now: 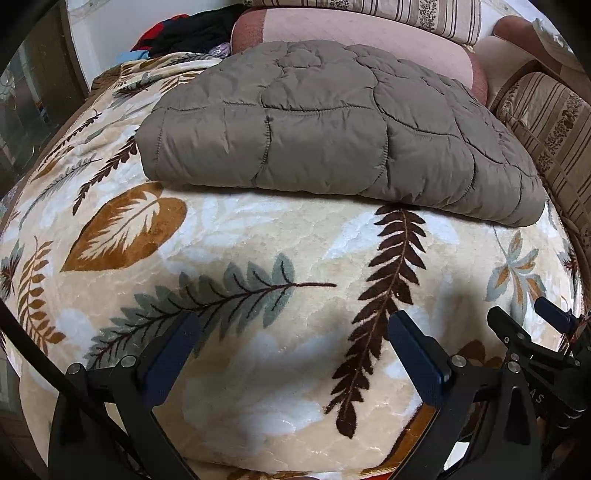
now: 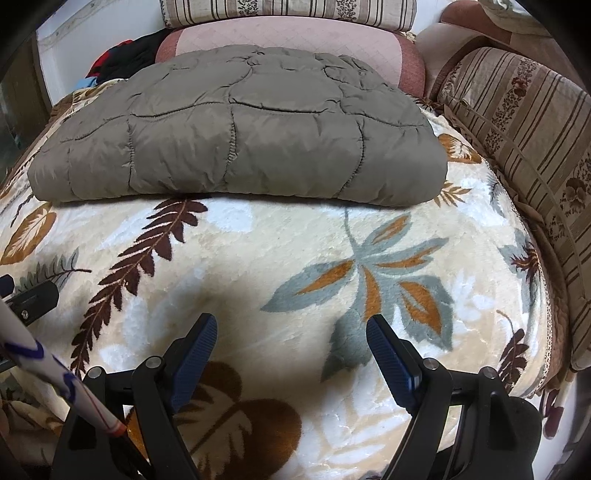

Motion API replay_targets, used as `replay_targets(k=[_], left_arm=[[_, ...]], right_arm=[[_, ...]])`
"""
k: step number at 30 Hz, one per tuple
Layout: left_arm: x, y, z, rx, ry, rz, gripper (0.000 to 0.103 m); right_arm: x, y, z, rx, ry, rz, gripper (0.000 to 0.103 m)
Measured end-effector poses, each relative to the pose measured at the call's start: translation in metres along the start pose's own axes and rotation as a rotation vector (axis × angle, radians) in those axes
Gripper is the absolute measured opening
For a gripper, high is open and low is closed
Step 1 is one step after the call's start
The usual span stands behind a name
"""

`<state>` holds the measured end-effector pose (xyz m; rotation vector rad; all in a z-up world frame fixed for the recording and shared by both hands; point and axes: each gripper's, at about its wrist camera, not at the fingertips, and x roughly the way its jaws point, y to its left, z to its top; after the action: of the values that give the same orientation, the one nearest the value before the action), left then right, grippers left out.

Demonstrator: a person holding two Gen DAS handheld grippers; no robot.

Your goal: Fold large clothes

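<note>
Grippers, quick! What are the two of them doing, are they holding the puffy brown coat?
Left gripper: open, holding nothing.
Right gripper: open, holding nothing.
The coat lies folded, untouched.

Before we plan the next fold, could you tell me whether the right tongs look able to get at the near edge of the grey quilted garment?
Probably yes. The right tongs are open and empty, and only bare leaf-print blanket lies between them and the quilted garment.

A leaf-patterned cream blanket (image 2: 258, 251) covers the bed; striped cushions (image 2: 524, 122) line the 2 o'clock side, a pink cushion (image 2: 288, 40) and white wall (image 2: 92, 33) at 12.
</note>
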<state>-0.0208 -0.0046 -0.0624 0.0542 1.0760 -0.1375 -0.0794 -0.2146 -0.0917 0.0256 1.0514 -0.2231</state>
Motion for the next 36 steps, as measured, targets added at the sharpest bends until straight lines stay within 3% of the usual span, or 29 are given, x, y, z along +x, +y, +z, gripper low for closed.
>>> replay_targets(k=[36], left_arm=[[0.007, 0.006, 0.001, -0.013, 0.007, 0.012, 0.102]], right_arm=[[0.004, 0.014, 0.008, -0.041, -0.011, 0.015, 0.087]])
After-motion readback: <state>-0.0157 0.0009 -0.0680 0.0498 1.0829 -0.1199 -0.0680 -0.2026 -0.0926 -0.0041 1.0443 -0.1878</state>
